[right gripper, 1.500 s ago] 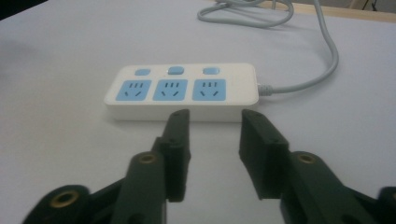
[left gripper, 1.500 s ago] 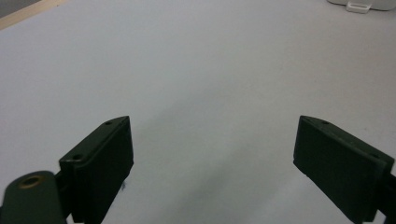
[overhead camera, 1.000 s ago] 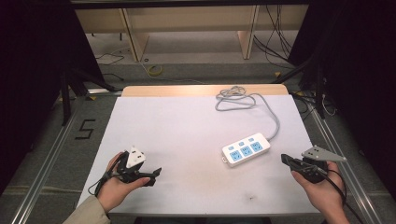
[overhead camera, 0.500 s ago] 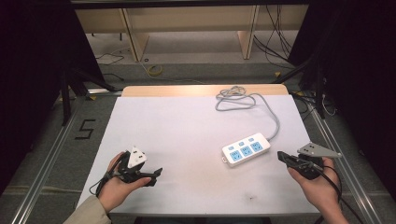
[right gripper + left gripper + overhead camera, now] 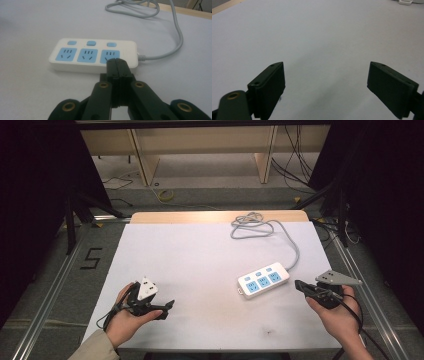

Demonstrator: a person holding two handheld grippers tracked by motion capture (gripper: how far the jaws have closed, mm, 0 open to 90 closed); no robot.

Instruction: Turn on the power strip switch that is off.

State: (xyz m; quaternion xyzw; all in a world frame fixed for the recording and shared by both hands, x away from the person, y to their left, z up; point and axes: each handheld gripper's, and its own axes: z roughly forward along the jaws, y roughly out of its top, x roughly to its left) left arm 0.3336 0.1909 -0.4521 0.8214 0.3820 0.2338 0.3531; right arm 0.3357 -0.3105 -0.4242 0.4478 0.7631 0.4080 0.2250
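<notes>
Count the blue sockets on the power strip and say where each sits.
3, in a row along the near side of the power strip: left socket, middle socket, right socket, partly covered in the right gripper view by the shut right gripper.

Grey floor [image 5: 45, 285] (marked "5"), wooden shelving [image 5: 200, 145] beyond.

"5" marked on floor [image 5: 91, 258] left of table

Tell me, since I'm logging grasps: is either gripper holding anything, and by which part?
Nothing is held. The left gripper is open over bare table; the right gripper is shut on nothing, short of the power strip.
</notes>
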